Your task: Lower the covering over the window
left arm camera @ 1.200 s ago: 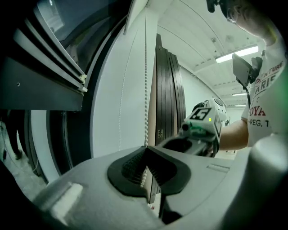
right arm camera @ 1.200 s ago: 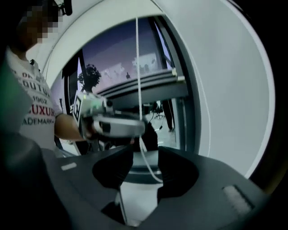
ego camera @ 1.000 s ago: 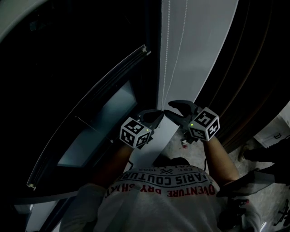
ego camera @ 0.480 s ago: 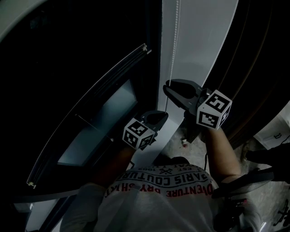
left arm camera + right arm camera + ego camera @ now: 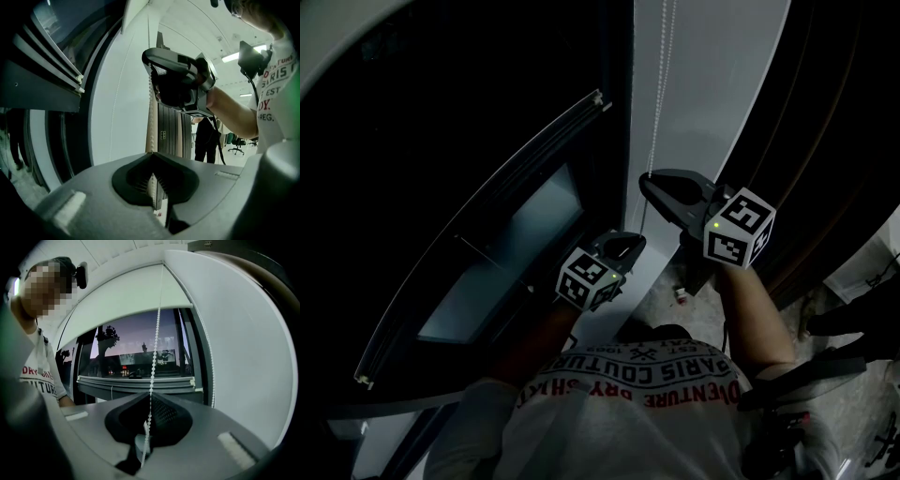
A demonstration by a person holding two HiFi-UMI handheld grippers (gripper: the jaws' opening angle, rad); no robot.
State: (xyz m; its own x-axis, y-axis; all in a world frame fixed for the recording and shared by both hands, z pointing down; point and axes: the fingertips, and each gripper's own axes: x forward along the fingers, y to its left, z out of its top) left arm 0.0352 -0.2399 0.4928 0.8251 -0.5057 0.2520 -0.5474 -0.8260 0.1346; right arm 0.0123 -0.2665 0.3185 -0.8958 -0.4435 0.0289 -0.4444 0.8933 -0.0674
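Note:
A white bead chain point(image 5: 655, 122) hangs beside the dark window point(image 5: 487, 169). My right gripper point(image 5: 645, 179) is level and higher up the chain. Its jaws have just been closing and now pinch the chain point(image 5: 154, 348) at their tips point(image 5: 150, 395). The left gripper point(image 5: 636, 241) sits lower and to the left, shut on the same chain point(image 5: 150, 101), with the right gripper point(image 5: 159, 77) in sight above it. In the right gripper view the white roller blind point(image 5: 122, 296) covers the upper part of the window point(image 5: 136, 357), with dusk outside below it.
A pale rail point(image 5: 136, 379) crosses the window below the blind's edge. A white wall strip point(image 5: 712, 94) stands right of the chain, then dark slatted panels point(image 5: 825, 141). A person in dark clothes point(image 5: 206, 136) and an office chair point(image 5: 236, 140) are far behind.
The right gripper has risen along the chain from beside the left gripper, and its jaws have gone from wide apart to closed on the chain. The left gripper has stayed in place.

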